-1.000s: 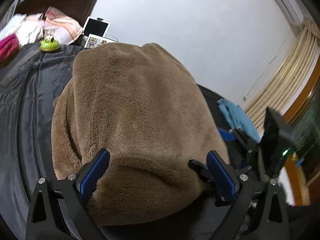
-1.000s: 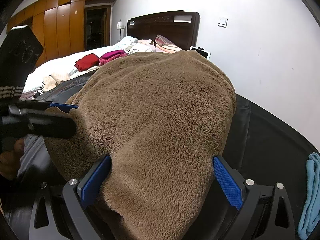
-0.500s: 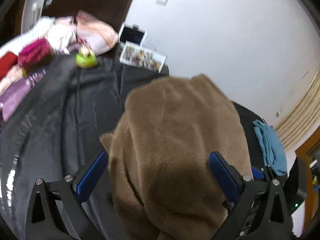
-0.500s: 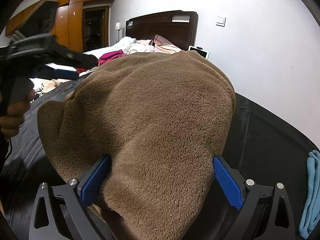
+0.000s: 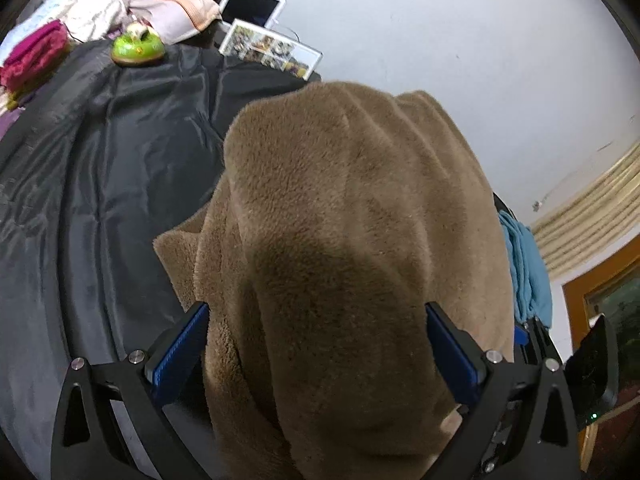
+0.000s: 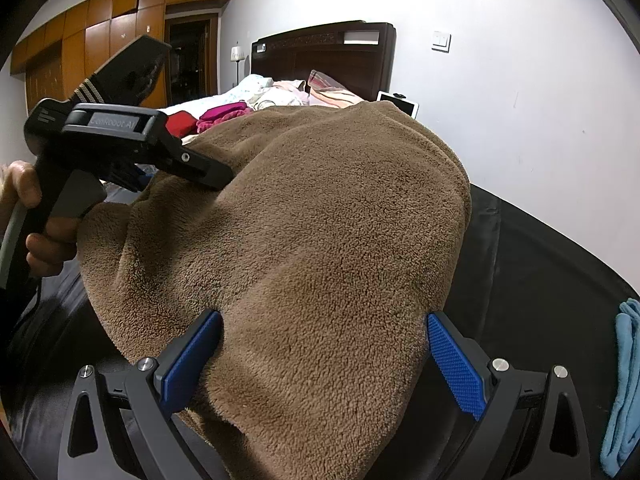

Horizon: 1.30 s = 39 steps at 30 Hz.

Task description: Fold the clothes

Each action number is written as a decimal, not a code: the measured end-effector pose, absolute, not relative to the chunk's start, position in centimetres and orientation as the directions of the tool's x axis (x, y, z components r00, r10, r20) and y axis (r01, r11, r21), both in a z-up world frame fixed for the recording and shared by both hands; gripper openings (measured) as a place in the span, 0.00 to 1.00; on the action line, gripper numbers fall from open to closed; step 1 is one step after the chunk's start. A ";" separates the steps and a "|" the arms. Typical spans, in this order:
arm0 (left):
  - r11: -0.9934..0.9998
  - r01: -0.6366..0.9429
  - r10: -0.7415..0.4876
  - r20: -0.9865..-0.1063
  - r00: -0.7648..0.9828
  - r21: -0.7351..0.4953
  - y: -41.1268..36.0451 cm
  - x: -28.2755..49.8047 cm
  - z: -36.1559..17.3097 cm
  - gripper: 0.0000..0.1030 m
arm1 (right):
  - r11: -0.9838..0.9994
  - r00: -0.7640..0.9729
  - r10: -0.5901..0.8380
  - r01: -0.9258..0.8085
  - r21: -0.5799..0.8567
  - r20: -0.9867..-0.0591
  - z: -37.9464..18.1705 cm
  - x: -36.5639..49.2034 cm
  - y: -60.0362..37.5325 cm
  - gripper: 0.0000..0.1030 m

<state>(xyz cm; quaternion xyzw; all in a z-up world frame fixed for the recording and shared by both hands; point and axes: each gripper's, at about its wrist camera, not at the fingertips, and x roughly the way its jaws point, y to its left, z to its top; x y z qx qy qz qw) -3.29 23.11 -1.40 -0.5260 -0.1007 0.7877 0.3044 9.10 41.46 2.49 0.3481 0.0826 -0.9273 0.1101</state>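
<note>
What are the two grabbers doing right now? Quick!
Left gripper: fingers spread wide around the brown fleece garment, not pinched shut.
Right gripper: also spread wide, with the same fleece bunched between its fingers.

Black sheet, brown fleece, blue cloth, green toy

Both grippers stand wide open: left gripper and right gripper; a hand grips the left handle
</note>
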 end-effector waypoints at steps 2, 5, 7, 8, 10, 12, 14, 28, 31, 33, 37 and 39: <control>-0.782 -0.365 0.602 -0.764 -0.232 -0.506 22.9 -3.8 -1.9 0.99 | -0.963 -0.734 -0.148 0.260 -0.073 -0.663 2.5 9.1 41.5 0.99; -0.755 -0.350 0.635 -0.750 -0.183 -0.554 22.5 -4.3 -2.8 0.99 | -0.964 -0.734 -0.149 0.258 -0.069 -0.663 2.4 9.1 41.6 0.99; -0.744 -0.355 0.647 -0.742 -0.175 -0.566 22.4 -4.4 -3.1 0.99 | -0.964 -0.734 -0.150 0.258 -0.068 -0.663 2.4 9.1 41.6 0.99; -0.739 -0.357 0.653 -0.738 -0.170 -0.572 22.4 -4.4 -3.2 0.99 | -0.964 -0.734 -0.150 0.257 -0.067 -0.663 2.4 9.1 41.6 0.99; -0.736 -0.361 0.655 -0.736 -0.168 -0.573 22.4 -4.4 -3.3 0.99 | -0.964 -0.733 -0.150 0.258 -0.066 -0.663 2.4 9.0 41.6 0.99; -0.733 -0.364 0.658 -0.735 -0.165 -0.574 22.4 -4.5 -3.4 0.99 | -0.964 -0.733 -0.150 0.257 -0.065 -0.663 2.4 9.1 41.6 0.99; -0.735 -0.360 0.657 -0.735 -0.170 -0.574 22.3 -4.6 -3.4 0.99 | -0.965 -0.734 -0.150 0.256 -0.064 -0.663 2.4 9.2 41.5 0.99; -0.788 -0.349 0.602 -0.753 -0.265 -0.507 22.1 -4.5 -3.1 1.00 | -0.966 -0.733 -0.156 0.253 -0.053 -0.662 2.3 9.4 41.7 0.99; -0.798 -0.348 0.591 -0.754 -0.287 -0.492 22.0 -4.2 -3.0 1.00 | -0.966 -0.734 -0.156 0.252 -0.052 -0.661 2.3 9.3 41.7 0.99; -0.804 -0.347 0.583 -0.755 -0.301 -0.483 22.0 -4.0 -2.9 1.00 | -0.966 -0.734 -0.156 0.252 -0.052 -0.661 2.3 9.2 41.7 0.99; -0.801 -0.336 0.592 -0.738 -0.323 -0.495 21.5 -3.7 -3.0 1.00 | -0.967 -0.733 -0.157 0.251 -0.050 -0.661 2.3 9.0 41.5 0.99; -0.795 -0.327 0.603 -0.727 -0.329 -0.512 21.2 -3.6 -3.2 1.00 | -0.967 -0.734 -0.157 0.251 -0.049 -0.661 2.2 9.1 41.6 0.99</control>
